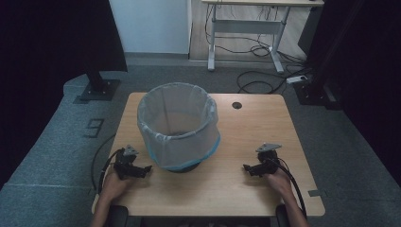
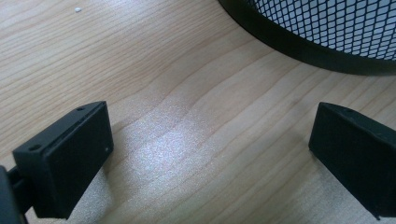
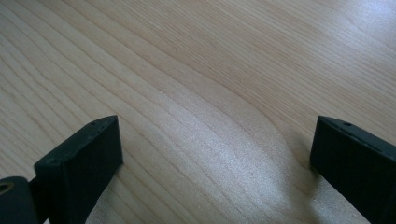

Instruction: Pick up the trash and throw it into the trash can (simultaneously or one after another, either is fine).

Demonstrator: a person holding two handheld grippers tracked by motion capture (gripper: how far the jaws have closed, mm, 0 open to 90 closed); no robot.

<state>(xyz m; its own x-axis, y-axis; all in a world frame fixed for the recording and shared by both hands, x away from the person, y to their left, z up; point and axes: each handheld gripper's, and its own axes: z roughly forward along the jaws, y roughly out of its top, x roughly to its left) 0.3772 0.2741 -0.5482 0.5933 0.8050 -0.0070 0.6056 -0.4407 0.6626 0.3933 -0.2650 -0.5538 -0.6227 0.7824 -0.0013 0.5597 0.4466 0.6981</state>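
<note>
- Mesh wastebasket (image 1: 178, 127) w/ a translucent bag liner (image 1: 208, 111) folded over its rim – stands upright, mid-table, a bit toward the left & far half of the wooden table (image 1: 265, 127). Blue hem of the liner hangs low around the outside, near the base.
- Left gripper (image 1: 142, 171) rests on the tabletop just beside the basket's near-left base, not touching it; jaws spread wide, nothing between them.
- Right gripper (image 1: 248, 169) lies on the table well apart from the basket, on its right side; jaws likewise spread, empty. Both point inward toward the basket.
- Step in hand, as I judge it: start of work on the liner/basket, nothing gripped yet. To do it well: approach the bag's folded edge from both sides at rim height, pinch film only (not the mesh), keep the basket from tipping – it looks light, so lift evenly L & R.
- High view gives the whole layout: basket opening, liner, both hands (image 1: 113, 187), cable hole (image 1: 237, 105) at the table's far edge, desk legs & floor cables beyond.
- Left gripper view adds close detail: black base band & mesh wall (image 2: 327, 23) at upper right, a small white speck (image 2: 77, 9) on the wood.
- Right gripper view: bare wood grain (image 3: 210, 93) between the open jaws.
</note>
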